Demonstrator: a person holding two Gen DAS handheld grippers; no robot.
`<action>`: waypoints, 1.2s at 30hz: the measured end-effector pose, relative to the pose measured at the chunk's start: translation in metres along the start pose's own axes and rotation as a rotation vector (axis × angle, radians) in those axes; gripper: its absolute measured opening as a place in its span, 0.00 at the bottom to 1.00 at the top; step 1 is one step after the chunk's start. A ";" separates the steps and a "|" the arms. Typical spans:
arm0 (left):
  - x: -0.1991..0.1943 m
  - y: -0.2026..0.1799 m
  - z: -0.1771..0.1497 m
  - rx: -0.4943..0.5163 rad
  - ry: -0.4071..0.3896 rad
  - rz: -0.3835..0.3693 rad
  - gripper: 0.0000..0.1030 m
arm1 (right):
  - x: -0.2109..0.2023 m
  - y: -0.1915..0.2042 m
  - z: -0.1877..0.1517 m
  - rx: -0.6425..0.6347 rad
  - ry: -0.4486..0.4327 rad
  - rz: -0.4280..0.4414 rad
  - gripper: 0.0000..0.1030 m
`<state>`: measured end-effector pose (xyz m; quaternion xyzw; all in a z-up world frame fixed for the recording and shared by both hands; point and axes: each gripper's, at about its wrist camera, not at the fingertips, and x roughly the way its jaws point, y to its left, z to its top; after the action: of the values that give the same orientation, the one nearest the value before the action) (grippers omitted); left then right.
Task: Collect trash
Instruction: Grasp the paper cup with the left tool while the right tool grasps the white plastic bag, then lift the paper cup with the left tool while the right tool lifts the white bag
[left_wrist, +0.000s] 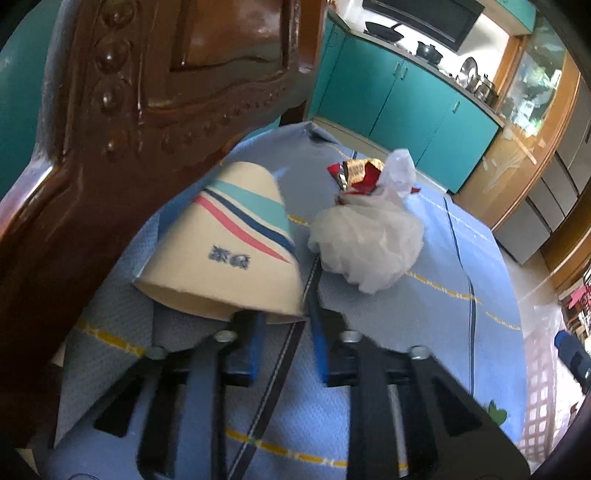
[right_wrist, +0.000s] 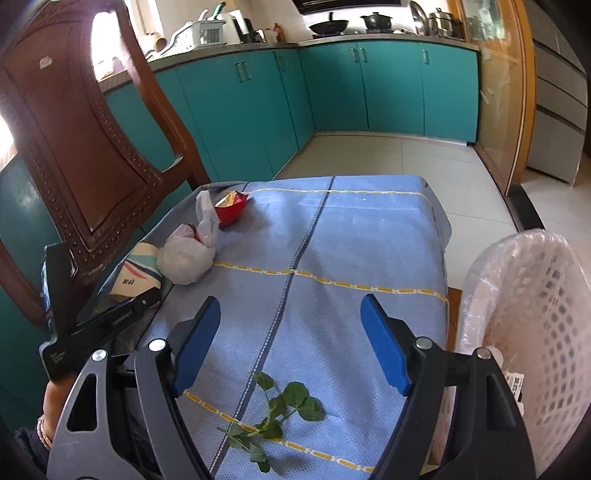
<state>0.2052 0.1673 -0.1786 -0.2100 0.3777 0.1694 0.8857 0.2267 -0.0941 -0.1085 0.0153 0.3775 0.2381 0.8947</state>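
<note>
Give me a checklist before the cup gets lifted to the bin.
1. Left tool at the cup: ok, tips at its rim.
2. Grip on the cup secure: cannot tell.
3. Right tool free: ok, open and empty, above the greens.
4. Bin ready: ok, open at the table's right edge.
5. Room to lift: not ok, the chair crowds the cup's left side.
6. Bag clear of the cup: cannot tell, they lie very close.

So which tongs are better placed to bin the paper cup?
Left. The left tongs are nearly shut at the paper cup rim; the right tongs stand open over a leafy sprig.
</note>
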 end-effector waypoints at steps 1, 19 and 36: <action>0.001 0.001 0.002 -0.009 -0.003 -0.001 0.09 | 0.002 0.002 0.000 -0.008 0.001 -0.003 0.75; -0.075 -0.018 -0.044 0.219 -0.067 -0.040 0.03 | 0.071 0.061 0.044 -0.008 0.035 0.135 0.75; -0.100 -0.029 -0.051 0.314 -0.099 -0.029 0.03 | 0.115 0.098 0.041 -0.067 0.145 0.174 0.27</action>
<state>0.1220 0.1028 -0.1296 -0.0657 0.3522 0.1055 0.9276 0.2832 0.0491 -0.1357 0.0009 0.4305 0.3275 0.8411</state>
